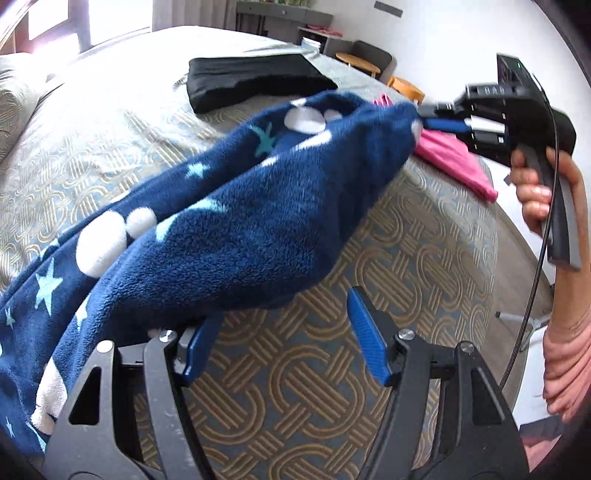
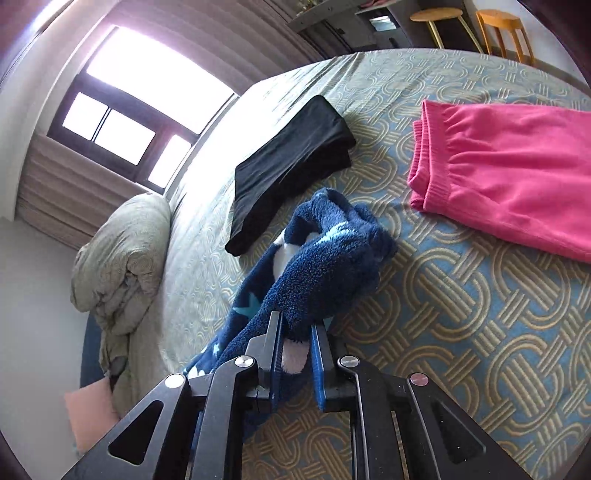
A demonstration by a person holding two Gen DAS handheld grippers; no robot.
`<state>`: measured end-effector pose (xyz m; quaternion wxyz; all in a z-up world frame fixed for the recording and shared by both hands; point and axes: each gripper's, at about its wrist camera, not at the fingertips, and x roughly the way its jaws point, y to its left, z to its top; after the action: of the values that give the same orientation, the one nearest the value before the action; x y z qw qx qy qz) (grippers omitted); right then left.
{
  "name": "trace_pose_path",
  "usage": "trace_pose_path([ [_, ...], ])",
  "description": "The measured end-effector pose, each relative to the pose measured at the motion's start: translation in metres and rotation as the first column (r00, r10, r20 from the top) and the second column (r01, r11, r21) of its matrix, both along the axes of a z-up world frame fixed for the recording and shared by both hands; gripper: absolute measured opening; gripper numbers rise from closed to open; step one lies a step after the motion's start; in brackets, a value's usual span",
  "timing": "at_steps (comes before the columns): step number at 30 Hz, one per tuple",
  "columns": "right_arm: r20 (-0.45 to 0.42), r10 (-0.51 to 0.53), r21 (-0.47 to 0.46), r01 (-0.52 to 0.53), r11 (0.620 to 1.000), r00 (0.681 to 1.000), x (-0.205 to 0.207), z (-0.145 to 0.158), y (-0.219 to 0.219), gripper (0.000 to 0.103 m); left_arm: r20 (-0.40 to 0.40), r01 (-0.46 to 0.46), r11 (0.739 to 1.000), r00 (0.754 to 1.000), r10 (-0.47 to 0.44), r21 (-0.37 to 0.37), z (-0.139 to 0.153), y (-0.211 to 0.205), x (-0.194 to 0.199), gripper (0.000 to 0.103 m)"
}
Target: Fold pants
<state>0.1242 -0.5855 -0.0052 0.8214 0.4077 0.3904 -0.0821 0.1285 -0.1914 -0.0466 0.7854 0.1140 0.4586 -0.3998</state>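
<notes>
Navy fleece pants [image 1: 229,221] with white clouds and pale stars hang lifted above the bed. My right gripper [image 1: 430,118] is shut on one end of them, seen at the upper right of the left wrist view. In the right wrist view the pants [image 2: 325,266] are pinched between the closed blue pads, at my right gripper [image 2: 297,343]. My left gripper [image 1: 284,325] is open; the fleece drapes over its left finger [image 1: 199,347], and its right finger [image 1: 367,336] is bare over the bedspread.
Folded black pants [image 1: 251,81] [image 2: 291,162] lie farther up the patterned bedspread [image 1: 295,387]. Folded pink pants [image 2: 509,173] [image 1: 454,162] lie near the bed's right edge. A bundled duvet [image 2: 118,258] sits by the window. Wooden stools [image 2: 469,26] stand beyond the bed.
</notes>
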Motion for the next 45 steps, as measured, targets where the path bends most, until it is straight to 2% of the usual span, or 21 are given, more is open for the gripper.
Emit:
trace_pose_path([
  [3,0.005,0.0,-0.044,0.001,0.999,1.0,-0.006,0.004,0.0,0.013,0.081,0.016,1.0,0.997,-0.017,0.012,0.006,-0.009,0.01,0.069],
  [8,-0.03,0.005,-0.052,-0.006,0.999,1.0,-0.006,-0.008,0.002,0.016,0.008,0.038,0.996,0.999,-0.039,0.076,-0.02,-0.028,0.027,0.069],
  [9,-0.046,0.005,-0.064,-0.008,0.998,0.999,-0.005,-0.012,0.002,0.021,-0.018,0.03,0.997,0.999,-0.029,0.071,-0.026,-0.03,0.028,0.063],
  [12,-0.113,-0.001,-0.121,-0.013,0.993,0.994,-0.006,-0.025,0.002,0.045,-0.066,0.013,0.998,0.998,-0.009,0.064,-0.036,-0.028,0.032,0.029],
  [15,-0.16,-0.009,-0.15,-0.015,0.989,0.987,-0.01,-0.043,-0.003,0.064,-0.129,0.029,1.0,0.991,-0.029,-0.001,-0.03,-0.013,0.02,0.015],
  [18,-0.173,-0.023,-0.057,0.013,0.998,0.985,-0.017,-0.066,-0.014,0.072,-0.113,0.087,0.996,0.99,-0.088,-0.011,-0.024,-0.01,-0.003,0.014],
  [21,-0.129,-0.045,0.146,0.064,0.987,0.991,-0.012,-0.092,-0.028,0.077,-0.079,0.15,0.988,0.986,-0.146,0.047,-0.029,-0.022,-0.026,0.013],
  [23,-0.133,-0.082,0.195,0.107,0.975,0.988,-0.004,-0.106,-0.033,0.064,-0.093,0.164,0.985,0.983,-0.158,0.057,-0.034,-0.026,-0.036,0.012],
  [24,-0.123,-0.096,0.166,0.115,0.979,0.988,-0.001,-0.103,-0.032,0.008,-0.114,0.17,0.984,0.98,-0.163,0.055,-0.037,-0.027,-0.041,0.011],
  [25,-0.138,-0.081,0.113,0.097,0.989,0.987,0.002,-0.096,-0.029,0.011,-0.137,0.18,0.983,0.975,-0.172,0.045,-0.038,-0.026,-0.046,0.001],
  [27,-0.132,-0.088,0.004,0.089,0.996,0.987,-0.002,-0.07,-0.02,0.011,-0.258,0.25,0.967,0.932,-0.255,-0.051,-0.038,-0.027,-0.065,0.0],
  [28,-0.135,-0.081,-0.074,0.071,0.995,0.988,-0.006,-0.054,-0.014,0.011,-0.261,0.292,0.954,0.918,-0.298,-0.062,-0.036,-0.03,-0.079,0.0],
  [31,-0.137,-0.047,-0.126,0.03,0.992,0.989,-0.025,-0.031,-0.006,0.011,-0.136,0.428,0.904,0.896,-0.423,0.012,-0.029,-0.043,-0.124,0.0],
  [33,-0.17,-0.046,-0.108,0.028,0.994,0.984,-0.034,-0.038,-0.012,0.015,-0.118,0.444,0.895,0.892,-0.437,0.041,-0.03,-0.045,-0.13,0.001],
  [36,-0.318,-0.062,-0.159,0.011,0.987,0.946,-0.039,-0.077,-0.028,0.037,-0.12,0.36,0.93,0.929,-0.351,0.067,-0.03,-0.035,-0.112,0.002],
  [37,-0.323,-0.071,-0.148,0.024,0.989,0.944,-0.045,-0.085,-0.032,0.039,-0.116,0.324,0.944,0.942,-0.315,0.066,-0.027,-0.025,-0.103,0.004],
  [39,-0.287,-0.084,-0.141,0.045,0.989,0.954,-0.054,-0.078,-0.033,0.043,-0.106,0.239,0.97,0.967,-0.233,0.043,-0.016,0.001,-0.085,0.02],
  [40,-0.293,-0.097,-0.175,0.047,0.983,0.951,-0.055,-0.07,-0.032,0.045,-0.099,0.189,0.981,0.978,-0.185,0.032,-0.011,0.015,-0.073,0.037],
  [42,-0.264,-0.102,-0.279,0.026,0.96,0.959,-0.049,-0.048,-0.024,0.045,-0.057,0.054,0.998,0.997,-0.053,0.018,0.0,0.05,-0.052,0.051],
  [44,-0.239,-0.096,-0.438,-0.019,0.899,0.966,-0.038,-0.025,-0.011,0.049,-0.036,-0.078,0.997,0.996,0.078,0.011,0.008,0.087,-0.034,0.052],
  [45,-0.228,-0.086,-0.499,-0.041,0.866,0.97,-0.03,-0.017,-0.005,0.058,-0.04,-0.149,0.989,0.988,0.149,0.004,0.011,0.108,-0.024,0.052],
])
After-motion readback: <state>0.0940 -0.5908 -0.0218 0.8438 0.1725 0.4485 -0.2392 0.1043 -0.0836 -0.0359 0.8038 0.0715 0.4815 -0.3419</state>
